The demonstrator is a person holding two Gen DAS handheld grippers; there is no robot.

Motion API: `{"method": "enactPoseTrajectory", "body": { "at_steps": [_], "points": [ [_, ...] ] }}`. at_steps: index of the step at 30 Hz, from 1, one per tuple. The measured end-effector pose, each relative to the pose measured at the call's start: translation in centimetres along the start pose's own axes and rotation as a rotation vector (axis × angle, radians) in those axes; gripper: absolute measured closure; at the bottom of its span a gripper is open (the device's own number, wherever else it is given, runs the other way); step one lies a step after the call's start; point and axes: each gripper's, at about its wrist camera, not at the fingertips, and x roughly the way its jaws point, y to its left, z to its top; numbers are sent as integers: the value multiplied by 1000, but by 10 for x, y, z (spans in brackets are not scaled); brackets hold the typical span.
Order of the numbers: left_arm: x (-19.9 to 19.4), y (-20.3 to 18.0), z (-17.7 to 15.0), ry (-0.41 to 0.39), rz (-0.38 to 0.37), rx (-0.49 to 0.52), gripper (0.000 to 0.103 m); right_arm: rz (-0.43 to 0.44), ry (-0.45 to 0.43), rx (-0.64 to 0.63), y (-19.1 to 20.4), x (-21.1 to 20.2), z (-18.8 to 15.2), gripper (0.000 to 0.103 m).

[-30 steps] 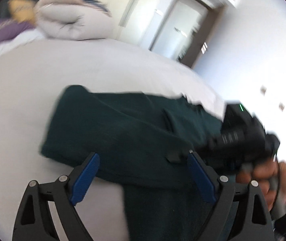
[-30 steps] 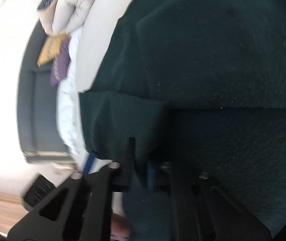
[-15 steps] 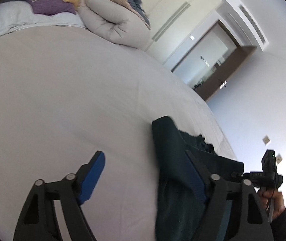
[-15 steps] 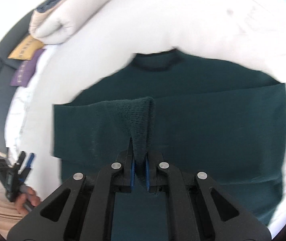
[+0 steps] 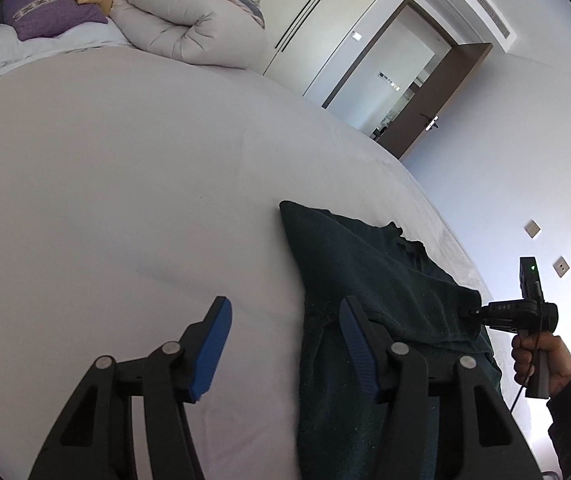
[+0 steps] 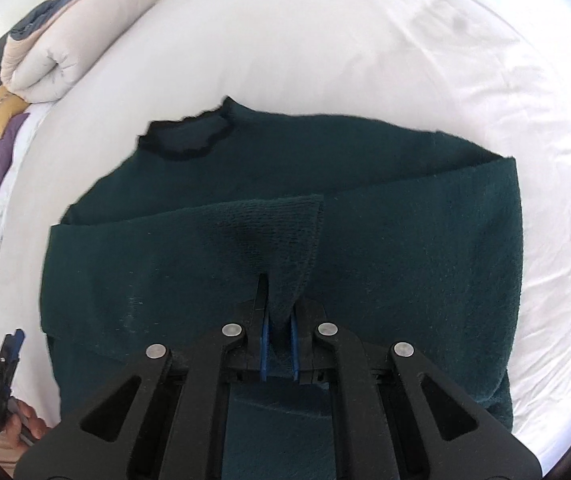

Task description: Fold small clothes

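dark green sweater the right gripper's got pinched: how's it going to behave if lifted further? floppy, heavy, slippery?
Likely floppy: the dark green sweater tents into a soft peak where the right gripper pinches it, and the rest lies slack on the bed. Probably weighty for its size: the knit looks thick and coarse. Slip seems unlikely, given that fuzzy texture. The left gripper is open and supports nothing.

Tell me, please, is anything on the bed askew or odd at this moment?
Nothing is damaged. The dark green sweater lies half folded, its cuff pinched up by the right gripper. The left gripper is open and holds nothing.
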Motion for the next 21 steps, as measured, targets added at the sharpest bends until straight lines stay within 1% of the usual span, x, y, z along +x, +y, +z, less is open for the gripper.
{"method": "enactPoseTrajectory", "body": {
  "at_steps": [4, 8, 10, 12, 13, 15, 17, 21],
  "points": [
    [1, -5, -1, 8, 13, 23, 45, -1, -18, 32, -4, 5, -1, 96],
    [3, -9, -1, 11, 31, 48, 45, -28, -35, 13, 5, -5, -3, 96],
    [4, -8, -1, 15, 35, 50, 45, -31, -54, 25, 5, -12, -5, 96],
    [6, -6, -2, 21, 31, 46, 45, -31, -50, 44, 1, -12, -5, 96],
    [6, -5, -1, 24, 31, 45, 45, -34, -34, 50, -3, -7, -5, 96],
    [7, -4, -1, 27, 33, 45, 45, -19, -14, 50, -8, 1, -7, 96],
    [7, -4, -2, 26, 37, 45, 45, 3, -19, 53, -11, 1, -8, 95],
    [7, -1, 0, 27, 34, 33, 45, 39, -1, 127, -19, -10, -11, 94]
  ]
}}
